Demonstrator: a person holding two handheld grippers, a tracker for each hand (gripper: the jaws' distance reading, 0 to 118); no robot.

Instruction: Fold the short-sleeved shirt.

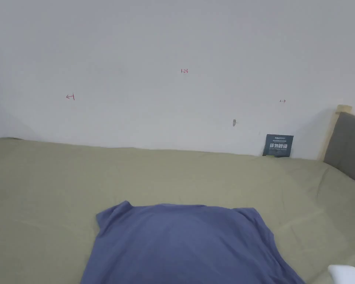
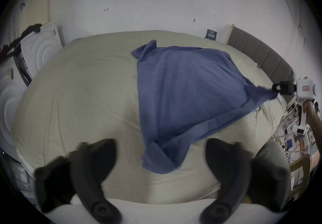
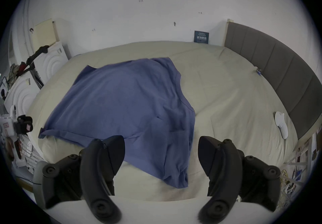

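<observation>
Nearest us, the left gripper point(image 2: 159, 144) hangs over the bed's near edge with its jaws spread wide, holding nothing. The right gripper point(image 3: 161, 140) is also splayed, above the near right corner of the blue short-sleeved shirt point(image 1: 188, 244). We judge both are released so the cloth can settle flat before the first fold.

The shirt lies spread on the olive sheet point(image 1: 43, 192), hem at the near edge and sleeves pointing to the far wall. From the left gripper view its right hem corner is drawn to a point at the right gripper, and we cannot tell whether it touches. The collar is hidden, and the hem is cut off in the head view.

Farther off, a grey headboard point(image 1: 348, 148) lines the right edge, and a small dark sign point(image 1: 278, 145) leans at the far edge.
</observation>
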